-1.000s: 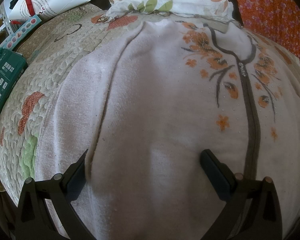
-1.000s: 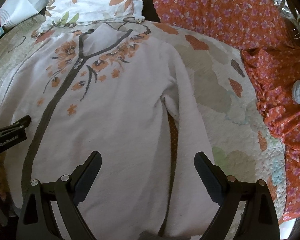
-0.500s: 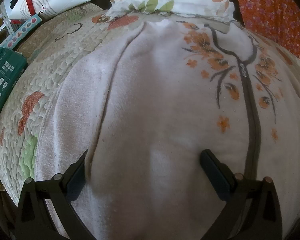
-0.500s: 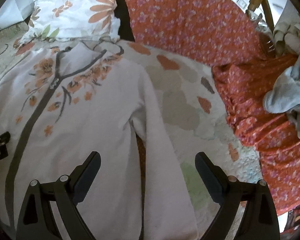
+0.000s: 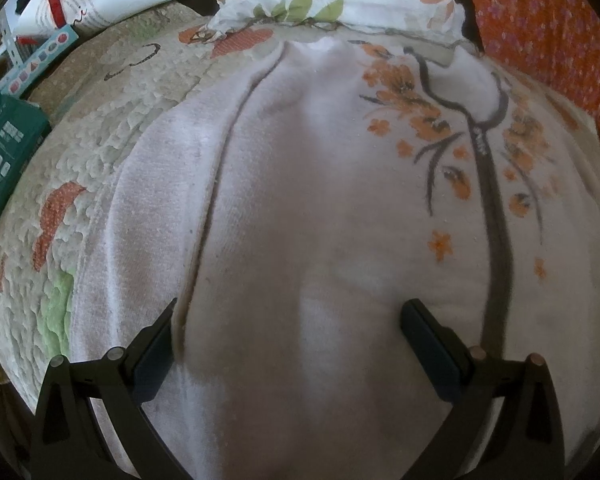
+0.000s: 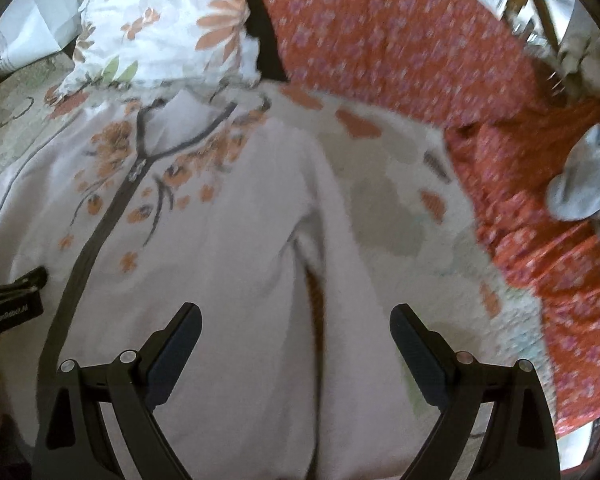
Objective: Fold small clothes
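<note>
You are at the start of the fold, by the look of it: the jacket lies spread flat and face up on the quilt, nothing turned in yet. Your left gripper hangs wide open over the jacket's body near its bottom hem, one finger at the seam beside the left sleeve, holding nothing. Your right gripper is also wide open and empty, above the gap between the body and the right sleeve.

The next move probably calls for pinching a sleeve and carrying it across the chest, so lower a gripper until one finger slips under the sleeve edge before closing.

The jacket is pale, soft and fleecy, with a dark zip closed up the middle and orange blossoms on dark branches across the chest. Its collar points toward the flowered pillow at the quilt's far edge; both sleeves lie straight alongside the body. An orange flowered cloth borders the quilt's right edge.
</note>
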Demonstrator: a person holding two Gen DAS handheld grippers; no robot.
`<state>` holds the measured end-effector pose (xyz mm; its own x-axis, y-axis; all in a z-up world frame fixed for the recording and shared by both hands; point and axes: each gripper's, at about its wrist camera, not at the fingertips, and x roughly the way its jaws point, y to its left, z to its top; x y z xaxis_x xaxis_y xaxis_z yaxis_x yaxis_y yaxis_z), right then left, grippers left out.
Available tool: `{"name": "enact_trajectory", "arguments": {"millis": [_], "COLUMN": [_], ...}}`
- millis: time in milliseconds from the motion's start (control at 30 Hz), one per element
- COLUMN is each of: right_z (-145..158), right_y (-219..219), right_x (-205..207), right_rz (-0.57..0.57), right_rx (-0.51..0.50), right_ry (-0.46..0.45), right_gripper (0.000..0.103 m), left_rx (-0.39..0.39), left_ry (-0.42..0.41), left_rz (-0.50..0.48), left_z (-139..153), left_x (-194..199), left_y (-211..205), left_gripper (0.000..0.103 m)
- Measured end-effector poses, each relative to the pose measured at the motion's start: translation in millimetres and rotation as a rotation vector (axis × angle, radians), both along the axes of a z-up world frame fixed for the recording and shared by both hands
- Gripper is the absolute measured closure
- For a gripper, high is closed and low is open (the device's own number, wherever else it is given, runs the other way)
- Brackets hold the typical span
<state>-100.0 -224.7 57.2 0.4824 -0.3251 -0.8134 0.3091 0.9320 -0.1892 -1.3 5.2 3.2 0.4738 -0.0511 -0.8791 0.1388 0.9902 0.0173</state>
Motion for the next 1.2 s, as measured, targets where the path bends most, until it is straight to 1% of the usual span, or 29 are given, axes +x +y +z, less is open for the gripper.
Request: {"name": "enact_trajectory", "arguments": {"millis": [67,167,233,267,367,600,900,1200], "right_z": [-10,-24,-31,-34,-39,-48,-51,-52], "right_y": [0,2,7,11,22,39,40,39], "right_x": [3,3,1,1,-1,-5,-1,-1], "right_rz": [0.005,0.016,0.038,0.053,0.086,0.134,0.132,0.144], "right_rx": [0.049,0.124,0.181,0.193,0.184,0.188,0.188,0.166], "right_ry": [0.056,0.125,0.158,0.172,0.19,0.228,0.242,0.242], "right_gripper": [0.006,0.006,0.006,0.006,0.006,0.006,0.006,0.006], "left_rx": [-0.043,-0.077,-0.096,-0.104,-0.122,-0.134,-0.123,-0.12], "left_ry": [-0.009,-0.03,-0.041,-0.044,-0.048,-0.049,-0.051,-0.053], "left_rz": [0.001,-0.01,-0.018,-0.021,-0.027,-0.033,-0.048,-0.048], "left_z": [5,13,17,18,22,26,26,26], "left_x": [-3,-7,-9,-10,-11,-10,-10,-10], "left_y": [1,-2,-4,-5,-7,-8,-10,-11], "left_gripper": [0.0,0.0,0.0,0.0,0.0,0.0,0.0,0.0]}}
